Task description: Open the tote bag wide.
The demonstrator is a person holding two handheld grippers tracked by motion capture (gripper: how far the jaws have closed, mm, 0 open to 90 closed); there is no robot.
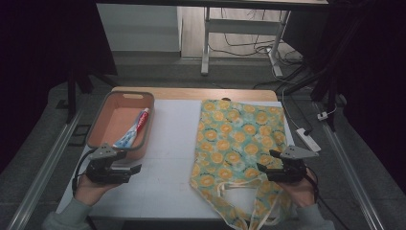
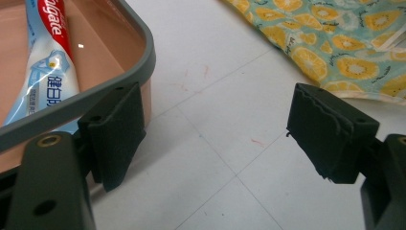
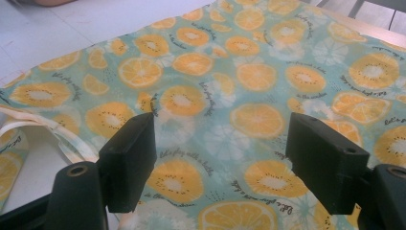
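Both your tools are ready but hold nothing. Your left gripper has its jaws spread wide over the bare white table, just beside the near corner of the pink bin. Your right gripper is also spread, and it hovers above the printed tote bag, near the bag's mouth and its pale handles.

The toothpaste tube lies inside the bin, at about 12 o'clock from your left gripper, with its lower end close to the near wall. The bag lies flat at about 3 o'clock from the bin, well apart from it.

I think the work is to move the tube into the bag. Here are the risks I see:

- The tube lies close to the bin's near wall. If you come in low, one jaw can hit the rim and push the whole bin away.
- The tube is soft and smooth. If you pinch it at the thin end, it may slip or swing.
- The bag's two layers lie flat together. Your right gripper may catch both layers, and then the mouth will not open.
- A loose handle can also come between the jaws in place of the fabric edge.
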